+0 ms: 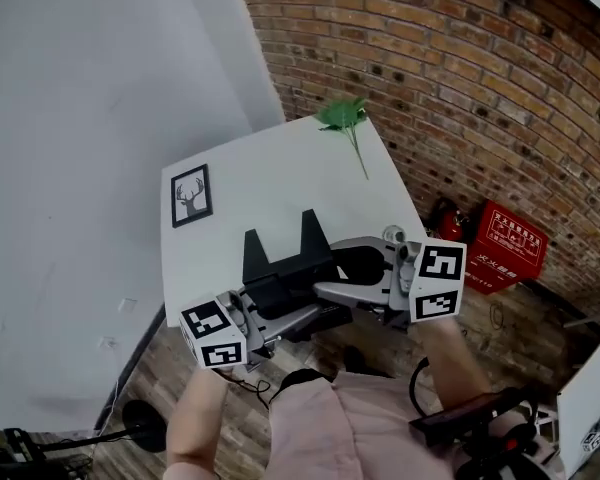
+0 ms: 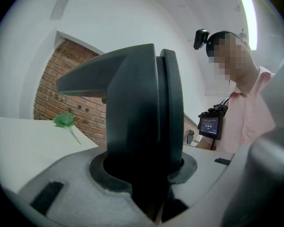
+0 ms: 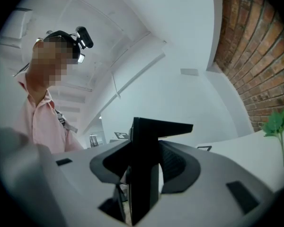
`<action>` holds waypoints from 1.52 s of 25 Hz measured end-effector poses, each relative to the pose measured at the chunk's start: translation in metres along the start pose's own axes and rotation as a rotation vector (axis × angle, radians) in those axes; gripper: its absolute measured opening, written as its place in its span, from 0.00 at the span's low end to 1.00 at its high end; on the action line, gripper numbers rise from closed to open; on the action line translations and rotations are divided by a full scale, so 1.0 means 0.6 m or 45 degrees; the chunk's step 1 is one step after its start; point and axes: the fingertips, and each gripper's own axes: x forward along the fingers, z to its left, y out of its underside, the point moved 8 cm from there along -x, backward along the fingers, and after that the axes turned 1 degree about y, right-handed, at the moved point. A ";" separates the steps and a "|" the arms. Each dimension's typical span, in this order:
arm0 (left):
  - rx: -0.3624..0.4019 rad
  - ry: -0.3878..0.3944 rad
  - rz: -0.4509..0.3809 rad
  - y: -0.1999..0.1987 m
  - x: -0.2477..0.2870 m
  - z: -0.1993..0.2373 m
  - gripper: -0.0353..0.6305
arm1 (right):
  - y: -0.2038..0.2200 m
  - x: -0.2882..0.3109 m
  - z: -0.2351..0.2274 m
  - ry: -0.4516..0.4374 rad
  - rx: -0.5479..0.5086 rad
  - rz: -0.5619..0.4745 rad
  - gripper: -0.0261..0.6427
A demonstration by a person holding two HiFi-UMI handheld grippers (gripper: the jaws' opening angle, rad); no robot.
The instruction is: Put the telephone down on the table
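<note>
The black telephone point(image 1: 285, 263), with two upright prongs, hangs over the near edge of the white table point(image 1: 280, 163), held from both sides. My left gripper point(image 1: 276, 313) comes in from the lower left and is shut on its near end; in the left gripper view the dark body point(image 2: 142, 112) fills the gap between the jaws of the left gripper point(image 2: 146, 186). My right gripper point(image 1: 338, 286) reaches in from the right and is shut on a thin black edge of the telephone point(image 3: 146, 164), which sits clamped in the right gripper point(image 3: 139, 188).
A green leafy sprig point(image 1: 344, 118) lies at the table's far corner and a framed deer picture point(image 1: 191, 195) at its left edge. A brick wall point(image 1: 460, 78) runs along the right, with a red box point(image 1: 507, 246) on the floor below it.
</note>
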 end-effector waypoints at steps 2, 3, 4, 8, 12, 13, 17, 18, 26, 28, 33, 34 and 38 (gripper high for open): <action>0.005 -0.031 -0.021 -0.003 -0.013 0.010 0.30 | -0.004 0.019 -0.010 -0.028 -0.009 0.018 0.31; 0.004 -0.045 -0.030 -0.003 -0.020 0.016 0.30 | -0.005 0.028 -0.015 -0.039 -0.009 0.028 0.31; 0.000 -0.055 -0.038 -0.003 -0.027 0.022 0.30 | -0.005 0.039 -0.020 -0.046 -0.007 0.036 0.31; -0.013 -0.089 -0.060 -0.002 -0.061 0.048 0.30 | -0.002 0.083 -0.039 -0.072 0.002 0.065 0.31; -0.033 -0.092 -0.080 -0.001 -0.087 0.092 0.30 | -0.001 0.124 -0.072 -0.069 0.014 0.076 0.31; -0.043 -0.089 -0.081 -0.002 -0.093 0.107 0.30 | 0.000 0.135 -0.084 -0.063 0.019 0.074 0.31; -0.081 -0.068 -0.066 -0.003 -0.121 0.178 0.30 | 0.008 0.186 -0.138 -0.023 0.051 0.081 0.31; -0.093 -0.059 -0.062 -0.002 -0.128 0.197 0.30 | 0.011 0.198 -0.152 -0.010 0.061 0.089 0.31; -0.127 0.029 -0.033 -0.027 -0.164 0.324 0.30 | 0.002 0.275 -0.244 0.095 0.093 0.087 0.32; -0.113 0.053 -0.027 -0.042 -0.169 0.343 0.30 | -0.010 0.286 -0.254 0.120 0.079 0.075 0.32; -0.042 0.115 -0.001 -0.094 -0.166 0.383 0.30 | -0.052 0.298 -0.278 0.182 0.018 0.032 0.32; -0.030 0.125 0.001 -0.103 -0.163 0.388 0.30 | -0.060 0.297 -0.281 0.191 0.006 0.027 0.32; 0.002 0.145 -0.006 -0.129 -0.144 0.407 0.30 | -0.087 0.289 -0.299 0.218 -0.032 0.021 0.32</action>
